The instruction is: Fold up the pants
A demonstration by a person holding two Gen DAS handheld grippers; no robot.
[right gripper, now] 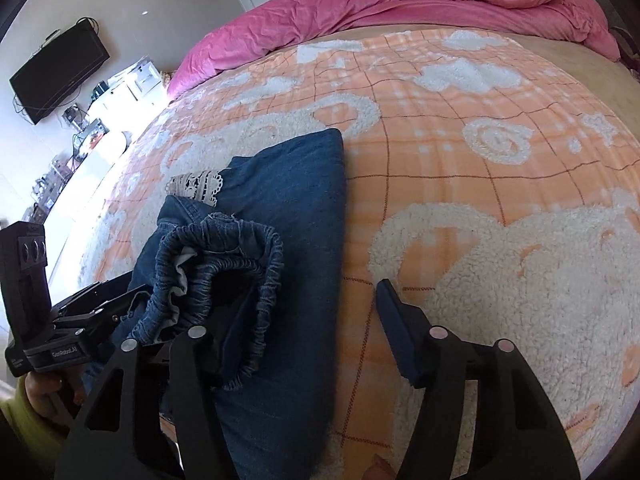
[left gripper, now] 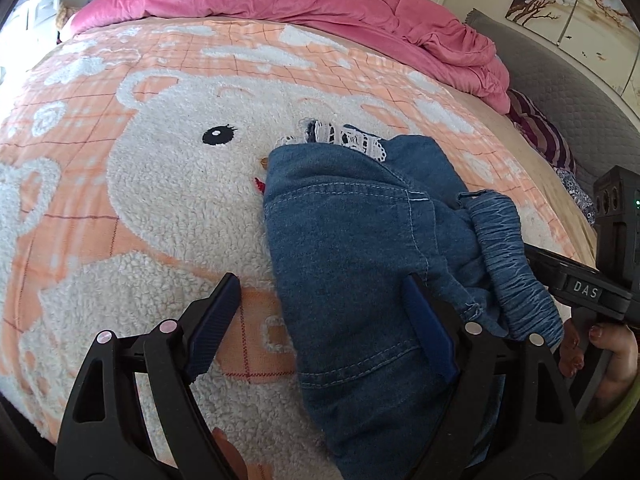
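Denim, in the left wrist view: the small blue lace-trimmed pants lay partly folded on the peach-and-white fleece bear blanket covering the bed, and the left hand-held gripper stood wide open straddling their near edge, one pad on the cloth, gripping nothing, probably to steady the fold. In the right wrist view, the right hand-held gripper was about half open over the pants' gathered elastic waistband, its left finger tucked under the band, though whether it pinched the cloth I could not tell.

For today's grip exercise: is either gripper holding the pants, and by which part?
Nothing is held. Both are open: the left gripper straddles the pants' side edge, the right gripper the waistband, its outer pad clear of cloth.
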